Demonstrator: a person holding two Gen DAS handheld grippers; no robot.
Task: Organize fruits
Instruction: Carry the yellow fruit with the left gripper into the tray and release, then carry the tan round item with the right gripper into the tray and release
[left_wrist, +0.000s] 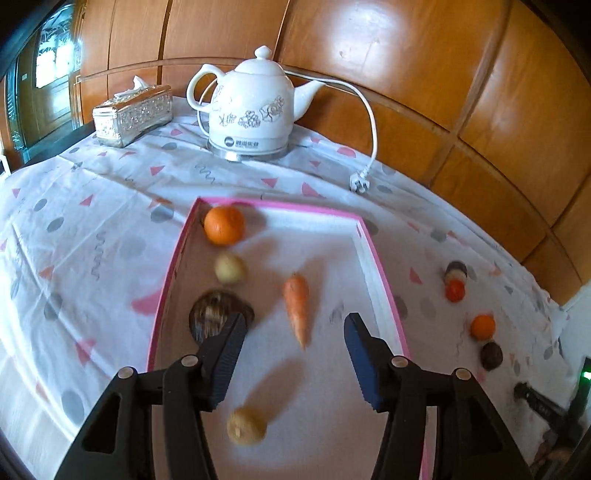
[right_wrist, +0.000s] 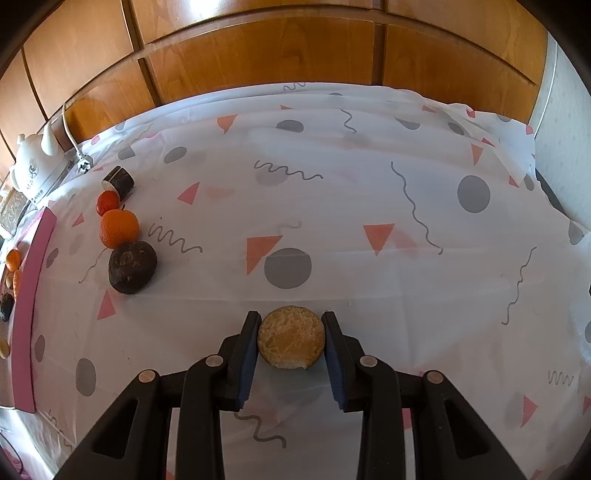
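A pink-rimmed tray (left_wrist: 384, 280) holds an orange (left_wrist: 224, 225), a pale round piece (left_wrist: 229, 267), a dark brown lump (left_wrist: 212, 314) and a carrot (left_wrist: 297, 299). A blurred tan ball (left_wrist: 246, 424) is at the tray's near end. My left gripper (left_wrist: 295, 319) hovers open over the tray, its pads touching nothing. My right gripper (right_wrist: 291, 315) is shut on a tan crumbly disc (right_wrist: 291, 339) just above the cloth. Right of the tray lie a dark roll (right_wrist: 119, 180), a red tomato (right_wrist: 108, 202), another orange (right_wrist: 119, 228) and a dark round lump (right_wrist: 133, 266).
A white electric kettle (left_wrist: 255, 107) and a silver tissue box (left_wrist: 133, 114) stand at the back of the table. The kettle's cord ends in a loose plug (left_wrist: 360, 182) on the patterned cloth. Wooden wall panels (right_wrist: 266, 48) run behind the table.
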